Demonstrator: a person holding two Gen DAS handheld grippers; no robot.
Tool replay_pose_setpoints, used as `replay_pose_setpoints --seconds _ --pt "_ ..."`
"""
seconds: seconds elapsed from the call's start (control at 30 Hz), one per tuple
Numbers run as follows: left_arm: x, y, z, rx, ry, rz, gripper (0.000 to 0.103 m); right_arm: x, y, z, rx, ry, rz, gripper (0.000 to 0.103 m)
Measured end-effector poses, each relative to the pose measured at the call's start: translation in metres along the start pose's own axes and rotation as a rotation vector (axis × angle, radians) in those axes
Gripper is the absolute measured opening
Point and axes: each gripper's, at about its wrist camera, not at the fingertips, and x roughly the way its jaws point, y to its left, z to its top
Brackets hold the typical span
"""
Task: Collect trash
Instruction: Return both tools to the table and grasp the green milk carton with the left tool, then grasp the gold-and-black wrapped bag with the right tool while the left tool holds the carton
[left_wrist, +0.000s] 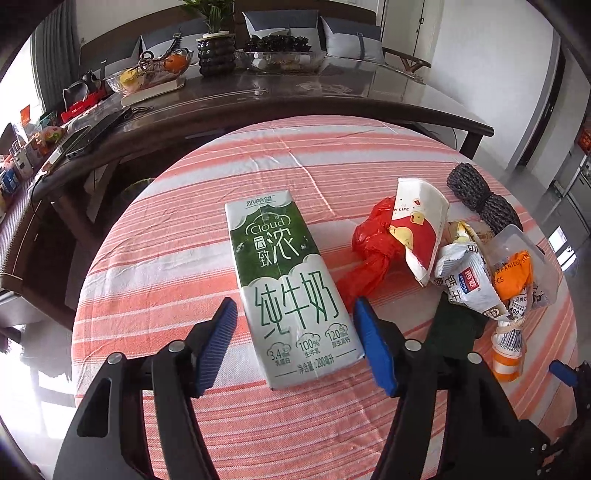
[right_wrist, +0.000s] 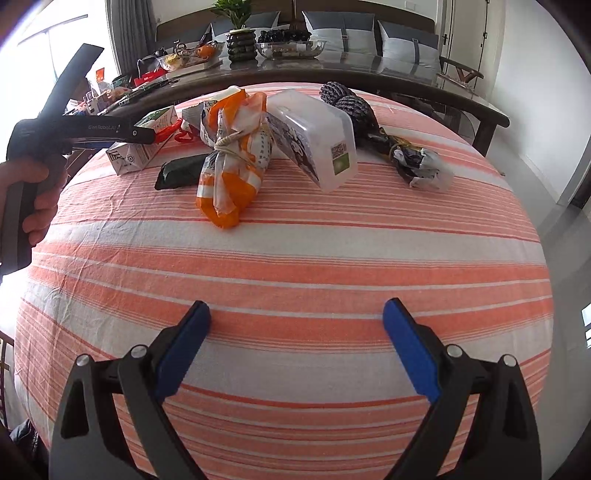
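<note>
My left gripper (left_wrist: 295, 343) stands half open astride the milk carton (left_wrist: 288, 280), pads just clear of its sides. Beyond to the right lies heaped trash (left_wrist: 461, 258). My right gripper (right_wrist: 295, 343) gapes wide over bare striped cloth (right_wrist: 295, 266).

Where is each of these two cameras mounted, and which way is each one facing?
Left wrist: on the left tool, angled down at the milk carton between its pads; only its own fingers show.
Right wrist: on the right tool, angled down across bare striped tablecloth toward the trash pile; its fingers, plus the person's hand gripping the left tool's handle.
Shared: the carton, the orange-and-white bag, the clear plastic box.
</note>
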Motion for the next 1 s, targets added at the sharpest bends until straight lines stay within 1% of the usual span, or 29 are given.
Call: replay_pose_setpoints --seconds 0.03,0.13,0.3,0.4,0.43,0.47,0.5,0.53,0.63,0.7,0.73,0.8,0.9,0.97,1.0 --pt "-0.003 0.0 -0.003 0.012 -0.005 0.0 0.057 0.0 0.0 0.0 0.0 0.0 0.0 0.092" --pt "-0.017 -0.001 -0.019 0.052 -0.008 -0.018 0.056 0.0 0.0 0.0 0.0 0.0 0.0 0.092" --pt "-0.053 -0.014 -0.067 0.137 -0.012 -0.091 0.057 0.0 -0.001 0.0 0.005 -0.001 -0.004 0.092" --pt "-0.066 -0.028 -0.092 0.172 -0.028 -0.113 0.058 0.0 -0.001 0.0 0.005 -0.001 -0.004 0.092" --pt "-0.068 -0.032 -0.097 0.175 -0.032 -0.114 0.062 0.0 -0.001 0.0 0.005 -0.001 -0.004 0.092" --pt "-0.068 -0.036 -0.101 0.177 -0.038 -0.109 0.073 0.0 -0.001 0.0 0.005 0.0 -0.004 0.092" --pt "-0.068 -0.039 -0.102 0.178 -0.052 -0.097 0.079 0.0 -0.001 0.001 0.006 0.0 -0.003 0.092" --pt "-0.066 -0.041 -0.103 0.177 -0.063 -0.08 0.086 0.0 0.0 0.0 0.006 -0.001 -0.003 0.092" --pt "-0.054 -0.042 -0.1 0.16 -0.049 -0.048 0.087 -0.003 -0.007 0.0 0.049 -0.017 -0.008 0.092" --pt "-0.045 -0.039 -0.098 0.152 -0.036 -0.018 0.087 -0.011 -0.024 -0.001 0.131 -0.067 0.041 0.092" --pt "-0.041 -0.037 -0.098 0.147 -0.026 -0.008 0.087 -0.015 -0.036 0.0 0.171 -0.092 0.052 0.092" --pt "-0.036 -0.032 -0.1 0.124 -0.015 -0.022 0.088 -0.017 -0.057 0.006 0.194 -0.1 0.001 0.092" --pt "-0.037 -0.028 -0.101 0.103 -0.02 -0.037 0.089 -0.009 -0.077 0.027 0.1 -0.078 -0.069 0.092" --pt "-0.036 -0.03 -0.101 0.111 -0.018 -0.025 0.091 0.003 -0.085 0.047 0.019 -0.046 -0.086 0.092" --pt "-0.036 -0.031 -0.102 0.116 -0.017 -0.017 0.091 0.011 -0.09 0.057 -0.012 -0.028 -0.081 0.092"
